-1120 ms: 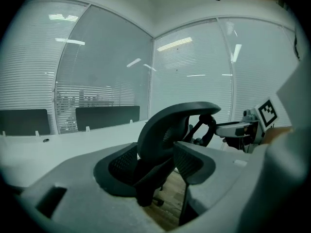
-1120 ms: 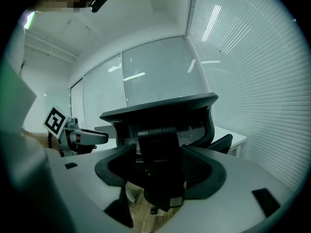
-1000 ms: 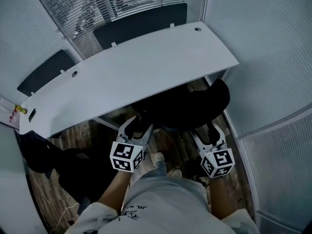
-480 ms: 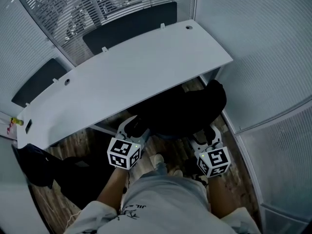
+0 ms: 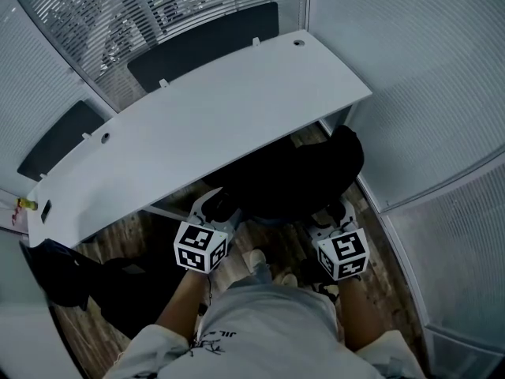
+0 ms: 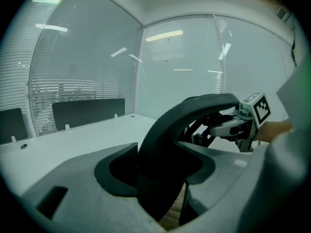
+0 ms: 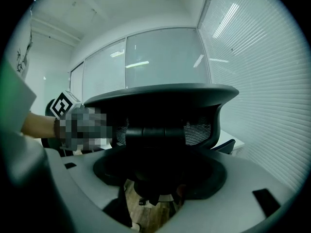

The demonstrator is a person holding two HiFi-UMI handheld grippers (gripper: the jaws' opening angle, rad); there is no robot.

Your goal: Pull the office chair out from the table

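The black office chair is tucked under the white curved table, with only its backrest sticking out toward me. My left gripper is at the backrest's left edge and my right gripper at its right side. In the left gripper view the curved rim of the chair back runs between the jaws of the left gripper; they are closing, with a slit of floor still showing beside the rim. In the right gripper view the right gripper stands open, with the chair back between its wide jaws.
Glass partition walls close in the table on the right and behind. Dark screens stand along the table's far edge. A black bag-like heap lies on the wood floor at the left. My feet stand just behind the chair.
My left gripper has moved a little inward and down onto the chair back's left edge. The right gripper has stayed at the right side, its marker cube slightly turned.
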